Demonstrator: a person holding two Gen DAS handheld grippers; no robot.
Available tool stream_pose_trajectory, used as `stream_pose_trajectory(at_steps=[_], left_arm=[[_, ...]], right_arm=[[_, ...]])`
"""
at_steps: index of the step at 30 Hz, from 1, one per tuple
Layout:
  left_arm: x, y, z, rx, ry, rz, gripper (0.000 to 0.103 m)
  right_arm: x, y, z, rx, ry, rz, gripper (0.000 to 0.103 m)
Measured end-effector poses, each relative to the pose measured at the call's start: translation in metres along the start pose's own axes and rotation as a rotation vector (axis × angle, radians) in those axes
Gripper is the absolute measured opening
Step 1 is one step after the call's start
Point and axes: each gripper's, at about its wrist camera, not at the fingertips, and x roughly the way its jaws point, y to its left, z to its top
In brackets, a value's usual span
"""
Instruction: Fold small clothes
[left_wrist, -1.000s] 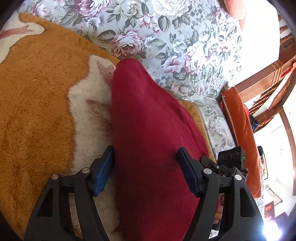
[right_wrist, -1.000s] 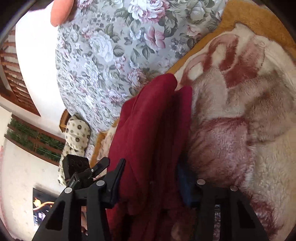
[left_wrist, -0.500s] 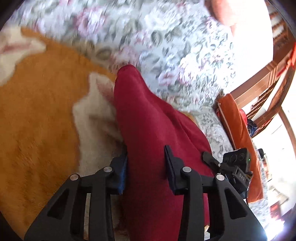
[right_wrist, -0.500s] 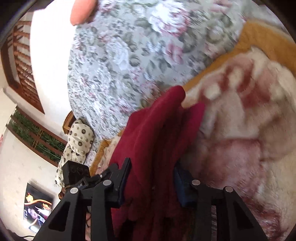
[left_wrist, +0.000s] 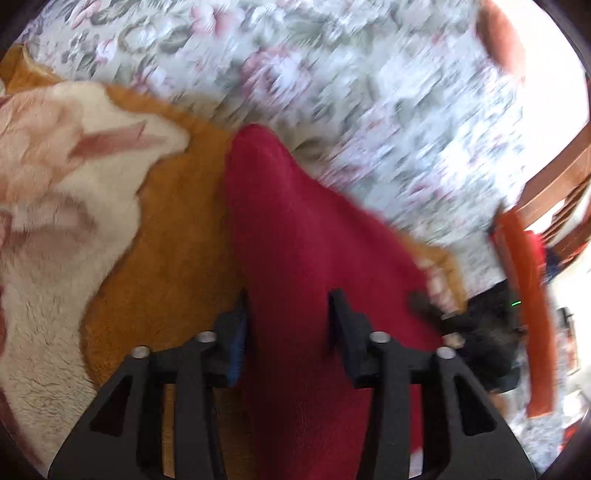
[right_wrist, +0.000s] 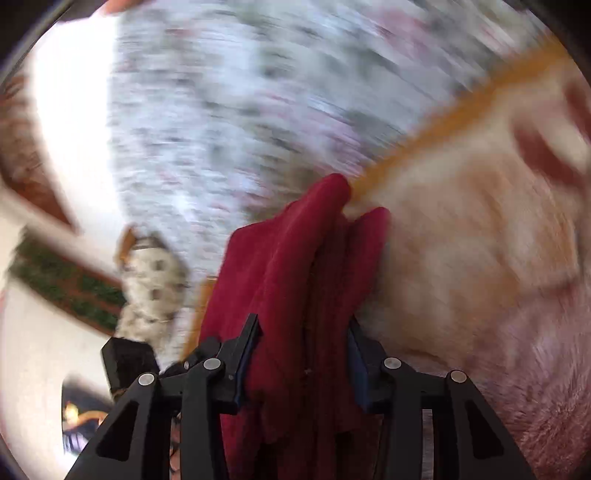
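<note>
1. So here's where I'm at: the red garment (left_wrist: 295, 258) is bunched up lengthwise and both my grippers have it running between their fingers.

2. Left gripper (left_wrist: 286, 325): jaws partway apart and opening a bit right now. The red cloth fills the gap between the two fingers and bulges over the right one. Whether the pads are actually pressing on it, I honestly can't tell, too much blur.

3. Right gripper (right_wrist: 303, 354): jaws also about halfway, with a thick folded wad of the red garment (right_wrist: 295, 266) jammed between the blue pads (right_wrist: 242, 354). It looks clamped: the fabric sits tight against both fingers and stands up in ridges ahead of them.

4. Where the garment is: in the left view it stretches away from the gripper to a rounded tip, lying over the fluffy orange and cream blanket (left_wrist: 110, 221), with the tip right at the blanket's edge where the floral bedspread (left_wrist: 332, 92) starts.

5. In the right view the other gripper's black body (right_wrist: 125, 358) shows low on the left, just beside the cloth.

6. Both views are smeared, the right one badly.
</note>
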Motion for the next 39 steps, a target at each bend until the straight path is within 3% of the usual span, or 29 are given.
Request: stream_pose_trajectory(at_steps=[1, 4, 7, 9, 12, 14, 19, 21, 22, 25, 29, 39], left_arm=[[-0.003, 0.001, -0.002, 0.002, -0.016, -0.021, 0.046], [-0.014, 0.007, -0.001, -0.031, -0.017, -0.041, 0.047], [-0.045, 0.004, 0.004, -0.006, -0.127, -0.003, 0.047], [-0.059, -0.005, 0.013, 0.005, -0.179, -0.033, 0.047], [-0.042, -0.027, 0.033, 0.062, -0.141, -0.043, 0.047], [-0.017, -0.032, 0.046, 0.054, -0.095, -0.034, 0.047], [0.041, -0.013, 0.07, -0.018, -0.022, 0.101, 0.047], [0.072, -0.011, 0.067, 0.058, 0.053, 0.213, 0.046], [0.075, -0.014, 0.065, 0.092, 0.038, 0.235, 0.046], [0.078, -0.016, 0.061, 0.119, 0.026, 0.26, 0.046], [0.082, -0.016, 0.058, 0.151, 0.014, 0.275, 0.047], [0.082, -0.014, 0.057, 0.154, -0.015, 0.26, 0.047]], right_arm=[[-0.004, -0.003, -0.001, 0.011, -0.019, 0.035, 0.042], [-0.017, 0.004, -0.001, -0.007, -0.005, -0.001, 0.045], [-0.041, 0.027, -0.002, -0.142, -0.031, -0.071, 0.045], [-0.06, 0.066, -0.007, -0.383, -0.079, -0.132, 0.045], [-0.062, 0.132, -0.049, -0.914, -0.056, -0.201, 0.045], [-0.047, 0.146, -0.068, -1.096, -0.003, -0.253, 0.045], [-0.005, 0.114, -0.07, -1.107, 0.153, -0.342, 0.045], [-0.002, 0.098, -0.082, -1.13, 0.155, -0.329, 0.045], [-0.001, 0.092, -0.091, -1.15, 0.146, -0.336, 0.046], [0.005, 0.095, -0.101, -1.182, 0.127, -0.401, 0.046], [0.005, 0.092, -0.09, -1.09, 0.13, -0.349, 0.046], [0.002, 0.092, -0.101, -1.129, 0.088, -0.362, 0.046]])
